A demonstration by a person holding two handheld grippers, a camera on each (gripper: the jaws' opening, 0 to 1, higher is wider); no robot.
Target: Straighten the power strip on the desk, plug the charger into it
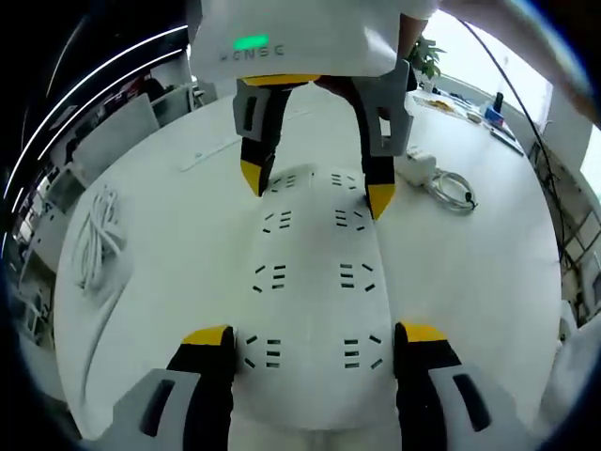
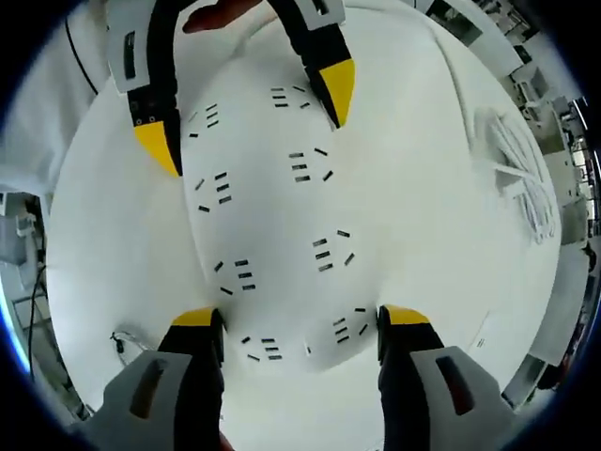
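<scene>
So both grippers are straddling the power strip end to end right now. In the left gripper view, the left gripper has its yellow-tipped jaws spread wide, one on each long edge of the near end of the strip; they look to be right at the edges, but I can't tell if they actually press on it. The strip's long axis runs straight away from those jaws, rows of sockets marching up the middle of the view. At the far end the right gripper comes in from the top, also spread, tips just at the far corners.

Same story in the right gripper view: right gripper open around its own end of the strip, and the left gripper facing it from the other end. There the strip looks a bit skewed across the jaws, so my guess is the straightening isn't finished.

Further out on the white desk: a coiled white cable to one side, and a white charger with its cord off past the far end, nearer the right gripper. That's probably the hand for the plug-in.
</scene>
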